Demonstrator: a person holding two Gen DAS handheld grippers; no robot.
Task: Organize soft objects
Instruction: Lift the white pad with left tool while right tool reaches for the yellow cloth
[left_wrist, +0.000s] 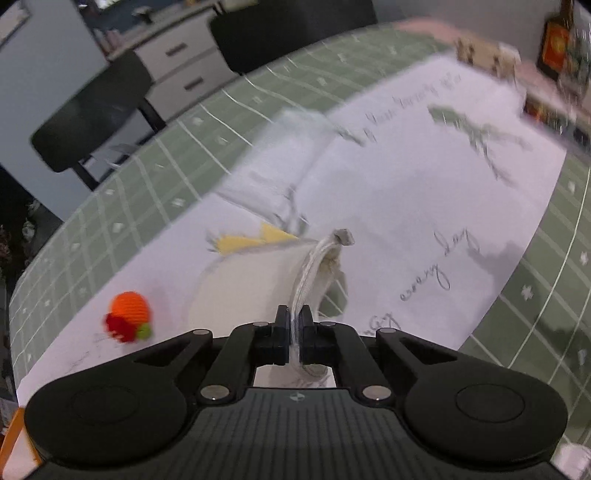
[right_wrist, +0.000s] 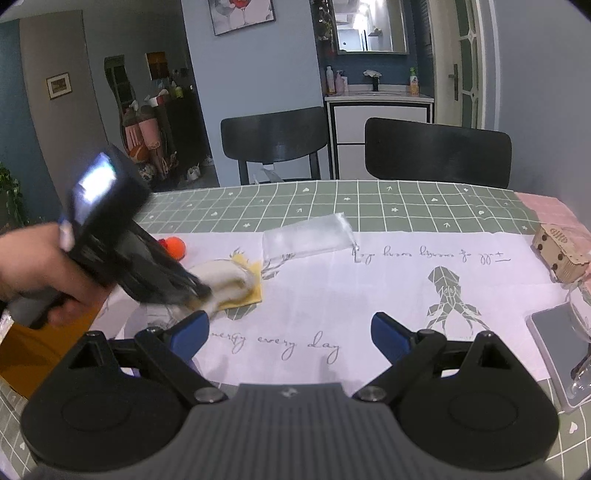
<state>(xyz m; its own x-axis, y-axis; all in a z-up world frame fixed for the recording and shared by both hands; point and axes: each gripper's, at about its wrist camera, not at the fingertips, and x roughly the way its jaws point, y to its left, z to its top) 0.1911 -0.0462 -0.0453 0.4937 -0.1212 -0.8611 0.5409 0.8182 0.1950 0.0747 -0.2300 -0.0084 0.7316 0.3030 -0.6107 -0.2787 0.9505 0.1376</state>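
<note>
Cream-white cloth, a small drawstring pouch (left_wrist: 258, 284), lies near the middle of the bench (left_wrist: 155, 177) on a white printed cloth runner (left_wrist: 424, 206), partly over a yellow square of fabric (right_wrist: 251, 291). The left gripper (left_wrist: 294, 325) has its jaws closed on the pouch's white drawstring cord (left_wrist: 310, 273), which runs up from between them to a knotted end. The right gripper (right_wrist: 288, 332) hovers over the runner's near side with its blue-tipped jaws wide open and nothing between them.

An orange crocheted ball with a red and green tuft (left_wrist: 129, 315) sits on the runner toward the bench's left edge, apart from the pouch. A clear plastic bag (right_wrist: 306, 236) lies flat at the runner's far edge.

The step in hand looks like lifting or opening the pouch by its cord. To do it well, the pull should be slow and in line with the cord, since a thin cord can slip through closed jaws or cinch the mouth shut. The open right jaws would do best to pinch the pouch's rim opposite, so the mouth is spread instead of dragged across the yellow square.

Script on the runner reads "every day", preceded by a word ending in "ergy". A longer line farther off is upside down and not legible.
</note>
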